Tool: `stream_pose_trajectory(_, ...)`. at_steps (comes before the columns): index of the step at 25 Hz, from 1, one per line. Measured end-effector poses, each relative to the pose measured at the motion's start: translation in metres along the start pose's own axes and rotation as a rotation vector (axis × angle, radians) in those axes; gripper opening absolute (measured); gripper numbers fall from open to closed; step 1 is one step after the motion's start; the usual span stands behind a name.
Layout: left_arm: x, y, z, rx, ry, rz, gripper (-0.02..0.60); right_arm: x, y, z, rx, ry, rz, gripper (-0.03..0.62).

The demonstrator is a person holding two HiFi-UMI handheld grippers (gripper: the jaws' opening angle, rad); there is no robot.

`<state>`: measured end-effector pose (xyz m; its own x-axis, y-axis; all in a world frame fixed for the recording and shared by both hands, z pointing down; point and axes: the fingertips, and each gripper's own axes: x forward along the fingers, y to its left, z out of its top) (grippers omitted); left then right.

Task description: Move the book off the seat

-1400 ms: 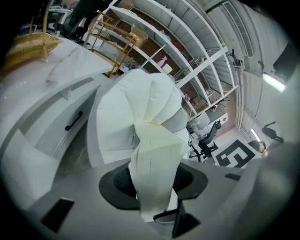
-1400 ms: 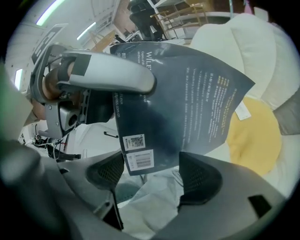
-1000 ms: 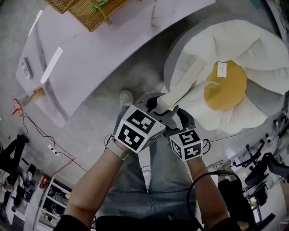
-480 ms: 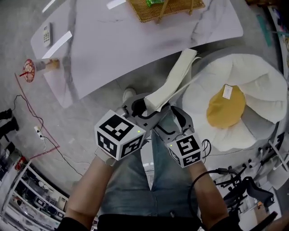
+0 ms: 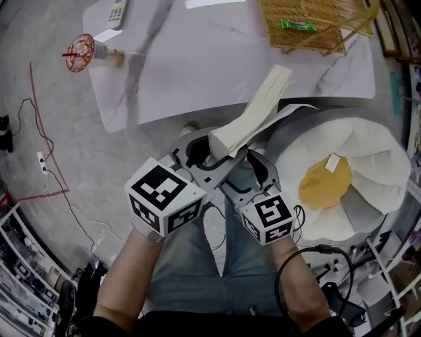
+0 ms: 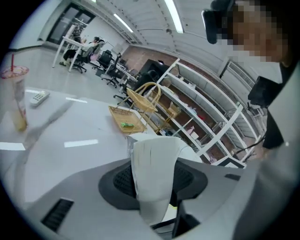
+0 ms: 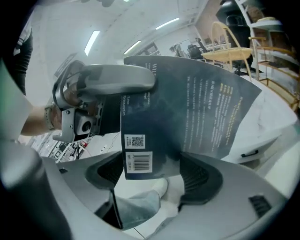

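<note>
The book (image 5: pixel 253 112) is up in the air, slanting from my grippers toward the table edge, white page block up and a loose cover flap on its right. My left gripper (image 5: pixel 200 150) is shut on the thick page block (image 6: pixel 153 180). My right gripper (image 5: pixel 248 164) holds the lower end of the dark back cover with its barcode (image 7: pixel 140 161), which fills the gap between the pads. The seat, a white flower-shaped cushion (image 5: pixel 368 155) with a yellow centre (image 5: pixel 325 183), lies to the right, apart from the book.
A white marble table (image 5: pixel 197 59) stands ahead with a wicker basket (image 5: pixel 309 23), a remote (image 5: pixel 117 10) and a red-lidded drink (image 5: pixel 80 51). A red cable (image 5: pixel 39 131) runs over the floor on the left. The person's jeans (image 5: pixel 197 276) are below; chair bases (image 5: pixel 368 263) are at the bottom right.
Both grippers have lifted the book and carried it left, away from the flower seat and toward the table edge. The seat now lies lower right of the book.
</note>
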<state>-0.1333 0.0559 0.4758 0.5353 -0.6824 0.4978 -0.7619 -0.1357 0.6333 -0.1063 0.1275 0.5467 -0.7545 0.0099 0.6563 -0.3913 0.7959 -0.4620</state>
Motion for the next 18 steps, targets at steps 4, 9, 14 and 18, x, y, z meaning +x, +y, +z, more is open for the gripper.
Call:
stream_pose_trajectory(4,-0.034,0.025,0.025,-0.063,-0.109,0.023,0.169,0.018,0.018,0.031,-0.075,-0.015,0.015,0.356)
stream_pose_trajectory(9,-0.062,0.065,0.049,-0.108,-0.194,0.038,0.169,0.052,0.031,0.063,-0.115,-0.030,0.012,0.356)
stream_pose_trajectory(14,-0.078,0.102,0.066,-0.111,-0.223,0.041,0.169,0.087,0.040,0.087,-0.148,-0.019,-0.001,0.356)
stream_pose_trajectory(18,-0.090,0.133,0.071,-0.154,-0.238,0.018,0.169,0.111,0.046,0.098,-0.146,-0.021,-0.031,0.357)
